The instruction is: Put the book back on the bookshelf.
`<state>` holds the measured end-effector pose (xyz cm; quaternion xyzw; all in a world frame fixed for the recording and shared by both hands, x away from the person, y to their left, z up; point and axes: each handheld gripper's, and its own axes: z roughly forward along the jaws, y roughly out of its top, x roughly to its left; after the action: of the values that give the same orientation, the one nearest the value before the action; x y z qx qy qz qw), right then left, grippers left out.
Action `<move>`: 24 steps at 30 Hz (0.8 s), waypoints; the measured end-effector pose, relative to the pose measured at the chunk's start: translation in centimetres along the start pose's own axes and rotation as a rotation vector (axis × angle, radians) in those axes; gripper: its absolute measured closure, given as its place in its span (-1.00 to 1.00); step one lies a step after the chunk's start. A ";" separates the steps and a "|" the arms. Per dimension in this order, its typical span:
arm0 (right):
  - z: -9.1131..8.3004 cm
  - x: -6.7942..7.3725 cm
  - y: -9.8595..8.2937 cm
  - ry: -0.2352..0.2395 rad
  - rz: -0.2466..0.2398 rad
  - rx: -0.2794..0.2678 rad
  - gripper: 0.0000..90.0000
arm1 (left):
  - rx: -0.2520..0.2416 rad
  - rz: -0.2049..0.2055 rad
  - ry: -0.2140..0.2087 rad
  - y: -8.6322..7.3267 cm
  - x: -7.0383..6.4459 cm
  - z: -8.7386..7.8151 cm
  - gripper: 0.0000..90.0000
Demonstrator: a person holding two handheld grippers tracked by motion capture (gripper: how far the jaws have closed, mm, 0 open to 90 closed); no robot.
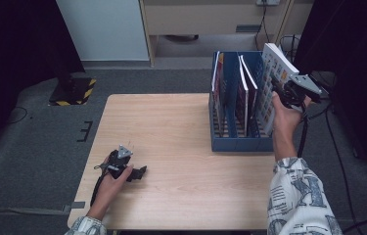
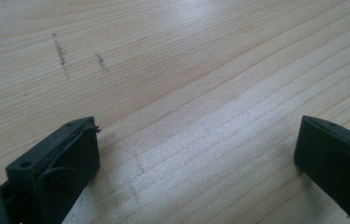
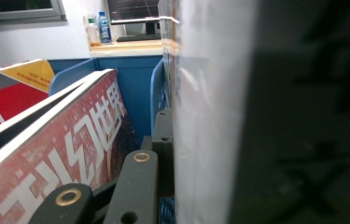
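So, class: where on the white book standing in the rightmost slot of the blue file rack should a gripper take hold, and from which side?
Grip the white book by its top corner, which sticks up above the blue file rack, coming from above on the rack's right. Its lower part sits between dividers, so the raised edge is likely the only free part. The right gripper is clamped there.

White Chinese characters "幻世界" readable on red magazine cover (image 3: 70, 154) in right gripper view, at 8 o'clock; more white characters below them cut off, unreadable. Large dark blurred characters on white book (image 3: 275, 116) at 3 o'clock, not legible. Sleeve (image 1: 298, 200) print letters in high view, 5 o'clock, unclear.
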<state>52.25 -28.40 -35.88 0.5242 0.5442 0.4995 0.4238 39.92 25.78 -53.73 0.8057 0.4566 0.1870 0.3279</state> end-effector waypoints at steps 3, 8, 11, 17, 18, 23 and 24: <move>0.1 0.0 -0.4 -0.002 -0.002 0.000 0.64 | 0.000 0.000 0.000 0.0 0.0 0.0 -1.00; 0.3 0.0 -1.1 -0.002 0.001 0.008 0.64 | 0.000 0.000 0.000 0.0 0.0 0.0 -1.00; 0.4 -0.1 -1.4 -0.001 0.005 0.012 0.64 | 0.000 0.000 0.000 0.0 0.0 0.0 -1.00; 0.6 -0.1 -1.9 0.003 0.007 0.014 0.64 | 0.000 0.000 0.000 0.0 0.0 0.0 -1.00; 0.6 -0.1 -1.9 0.002 0.010 0.014 0.64 | 0.000 0.000 0.000 0.0 0.0 0.0 -1.00; 0.7 -0.1 -2.2 0.001 0.013 0.013 0.64 | 0.000 0.000 0.000 0.0 0.0 0.0 -1.00; 0.7 -0.1 -2.3 0.002 0.014 0.013 0.64 | 0.000 0.000 0.000 0.0 0.0 0.0 -1.00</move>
<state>52.61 -28.34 -38.24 0.5303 0.5443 0.4991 0.4164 39.92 25.77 -53.74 0.8057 0.4564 0.1872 0.3279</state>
